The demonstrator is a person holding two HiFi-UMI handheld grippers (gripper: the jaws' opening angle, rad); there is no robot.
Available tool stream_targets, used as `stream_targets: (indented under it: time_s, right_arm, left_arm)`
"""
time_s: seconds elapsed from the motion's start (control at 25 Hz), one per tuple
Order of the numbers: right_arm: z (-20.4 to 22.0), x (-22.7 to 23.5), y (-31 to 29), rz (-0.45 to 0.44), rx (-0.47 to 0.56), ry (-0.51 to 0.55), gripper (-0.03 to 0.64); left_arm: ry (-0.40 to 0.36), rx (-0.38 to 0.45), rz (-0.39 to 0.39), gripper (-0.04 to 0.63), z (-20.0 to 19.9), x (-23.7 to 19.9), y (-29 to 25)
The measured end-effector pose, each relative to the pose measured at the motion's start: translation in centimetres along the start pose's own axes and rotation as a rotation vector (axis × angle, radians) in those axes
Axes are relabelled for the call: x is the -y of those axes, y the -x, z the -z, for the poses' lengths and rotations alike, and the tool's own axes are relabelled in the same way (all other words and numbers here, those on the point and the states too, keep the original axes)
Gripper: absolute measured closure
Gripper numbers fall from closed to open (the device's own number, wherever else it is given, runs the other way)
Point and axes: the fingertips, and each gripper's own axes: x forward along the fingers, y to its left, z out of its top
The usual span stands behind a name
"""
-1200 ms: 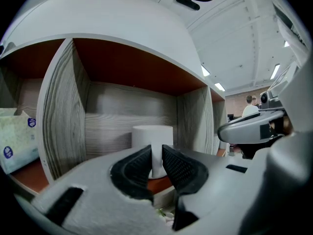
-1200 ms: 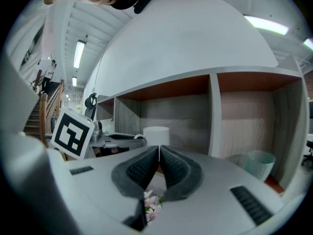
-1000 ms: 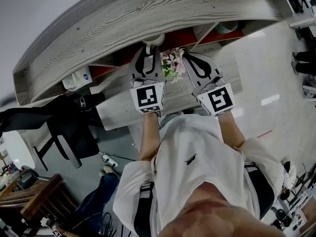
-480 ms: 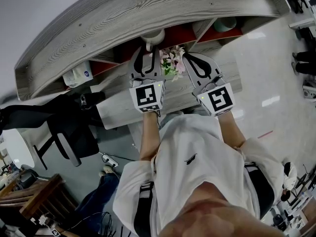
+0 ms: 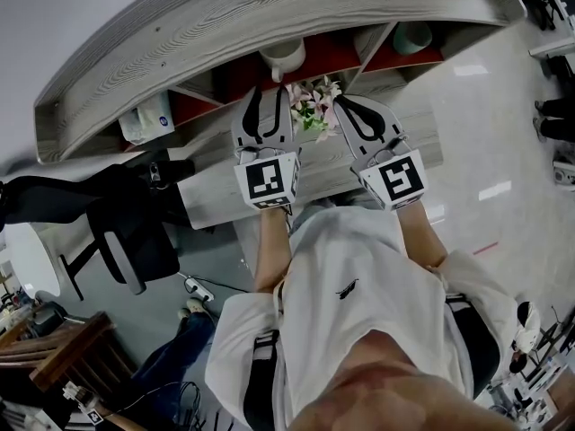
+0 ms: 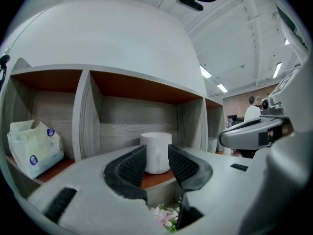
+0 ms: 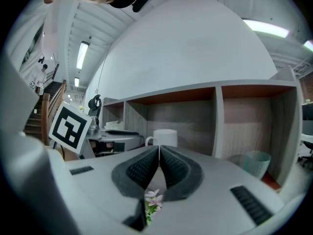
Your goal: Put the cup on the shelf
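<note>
Tissues (image 6: 32,146) in a soft white pack stand in the left compartment of the shelf (image 5: 269,16), close to its outer wall. The shelf is a low grey wood unit with reddish-brown insides, set along the far edge of the desk (image 5: 220,200) and split by upright dividers into compartments in a row. The left tongs (image 5: 268,95) points at the middle compartment; its jaws have just been opening and stand wide apart, with no hold on anything. The white cup (image 6: 156,148) shows in the gap between them, upright on the floor of the middle compartment near its front edge, and neither pad presses on it; in the head view the jaw tips sit just short of it. In the right gripper view its handle juts to the left. A small bunch of pink and white flowers (image 5: 313,115) rests on the desk just in front of the shelf, between the two tongs. The right tongs (image 7: 159,148) is held beside the flowers, aimed at the same shelf, its jaws closed flat against each other with nothing between the pads. Farthest right, a pale green container (image 7: 257,161) stands in the right compartment near its outer wall.
</note>
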Motion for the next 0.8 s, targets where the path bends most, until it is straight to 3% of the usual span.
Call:
stream_targets:
  time_s: [0.4,0.56,0.8]
  right_arm:
    - [-1.4,-1.3,1.1,-0.01,0.049,0.003,0.584]
    - [-1.7,-1.8,1.6,-0.011,0.063,0.0,0.586]
    - [-1.5,-2.1,2.7,-0.007,0.05,0.001,0.586]
  left_arm:
    - [-0.033,0.032,0.037,0.539,-2.7,1.1,4.2]
    - [-0.043,0.025,0.063,0.551,-2.6,2.0,5.7]
    - [0.0,0.03,0.118,0.554,-2.2,4.2,7.8]
